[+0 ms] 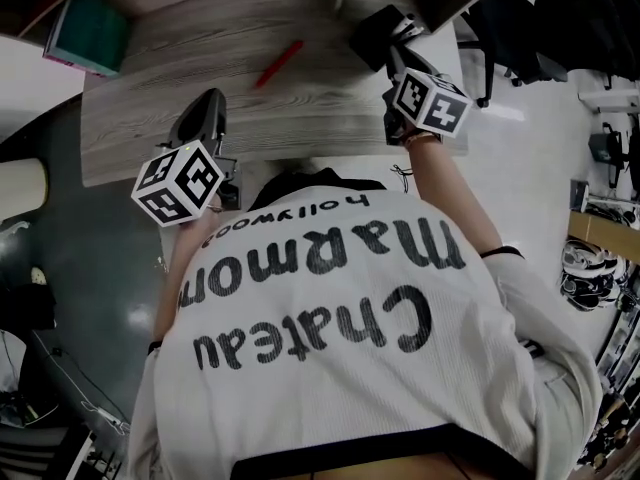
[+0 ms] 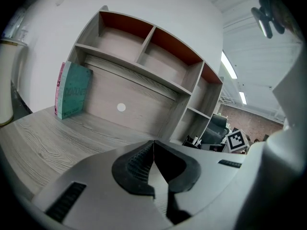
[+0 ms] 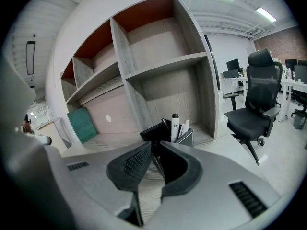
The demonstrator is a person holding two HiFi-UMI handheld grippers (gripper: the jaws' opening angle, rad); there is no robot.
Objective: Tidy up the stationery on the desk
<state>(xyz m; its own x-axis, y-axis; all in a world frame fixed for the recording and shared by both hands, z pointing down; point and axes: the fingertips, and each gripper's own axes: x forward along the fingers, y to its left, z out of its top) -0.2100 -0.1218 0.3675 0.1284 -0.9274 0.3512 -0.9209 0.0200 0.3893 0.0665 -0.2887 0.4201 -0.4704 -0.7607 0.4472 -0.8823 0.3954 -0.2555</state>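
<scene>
Jaws idle: left gripper [image 2: 153, 143] closed on nothing, right gripper [image 3: 154, 148] a slit apart, empty.
Red pen [image 1: 278, 63] lies mid-tabletop [image 1: 150, 118], apart from both; likely light, stiff, slippery, so take it mid-barrel.

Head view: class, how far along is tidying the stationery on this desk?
Done: some pens stand in the black holder. In hand: nothing; the left gripper is shut, empty, the right gripper slightly open, empty. Left: the red pen lies loose on the desk.
</scene>
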